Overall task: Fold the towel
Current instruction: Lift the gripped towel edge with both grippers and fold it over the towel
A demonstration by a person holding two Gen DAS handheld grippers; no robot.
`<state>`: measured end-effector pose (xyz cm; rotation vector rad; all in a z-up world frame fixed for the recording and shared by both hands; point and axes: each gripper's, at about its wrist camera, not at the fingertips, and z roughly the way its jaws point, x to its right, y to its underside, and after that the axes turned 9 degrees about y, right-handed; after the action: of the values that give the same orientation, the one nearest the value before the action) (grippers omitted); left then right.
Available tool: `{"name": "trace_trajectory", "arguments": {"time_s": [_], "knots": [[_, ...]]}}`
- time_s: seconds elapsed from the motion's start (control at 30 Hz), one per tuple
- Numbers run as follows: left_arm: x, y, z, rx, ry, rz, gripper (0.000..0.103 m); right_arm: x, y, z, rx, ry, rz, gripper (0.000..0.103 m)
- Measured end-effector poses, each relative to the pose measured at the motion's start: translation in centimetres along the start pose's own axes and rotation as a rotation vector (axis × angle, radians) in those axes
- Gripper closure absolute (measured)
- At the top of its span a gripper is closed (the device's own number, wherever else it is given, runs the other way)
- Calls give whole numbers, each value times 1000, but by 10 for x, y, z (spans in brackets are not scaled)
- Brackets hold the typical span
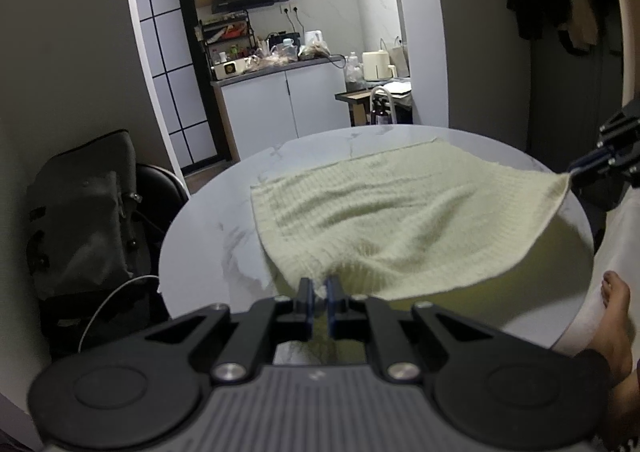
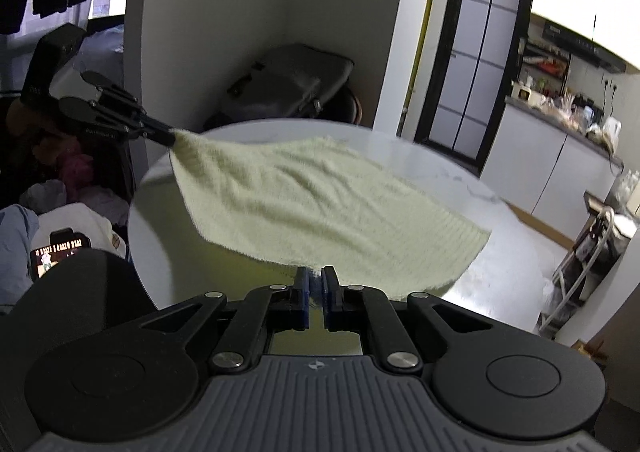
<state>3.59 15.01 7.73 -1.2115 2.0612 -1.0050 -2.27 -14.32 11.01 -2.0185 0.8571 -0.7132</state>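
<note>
Towel (image 1: 384,212) near corners clamped by left gripper (image 1: 318,292) and right gripper (image 2: 316,288) above table (image 1: 208,236).

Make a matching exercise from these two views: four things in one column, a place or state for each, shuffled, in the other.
Things:
1. left tool
2. towel
3. round table
4. grey bag

Places or states:
A. on a chair beside the table
B. shut on a near corner of the towel
C. near edge lifted, far edge lying on the table
D. under the towel

Pairs: 1-B, 2-C, 3-D, 4-A
</note>
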Motion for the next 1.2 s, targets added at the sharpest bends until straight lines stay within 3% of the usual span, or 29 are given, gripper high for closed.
{"name": "trace_trajectory", "arguments": {"time_s": [0.53, 0.9, 1.2], "knots": [[-7, -20, -32, 60, -25, -1, 96, -10, -26, -36, 96, 8, -8, 97], [-9, -14, -28, 44, -25, -12, 96, -17, -38, -21, 129, 11, -3, 97], [-26, -27, -21, 76, -32, -42, 96, 9, -39, -18, 159, 69, 90, 97]]}}
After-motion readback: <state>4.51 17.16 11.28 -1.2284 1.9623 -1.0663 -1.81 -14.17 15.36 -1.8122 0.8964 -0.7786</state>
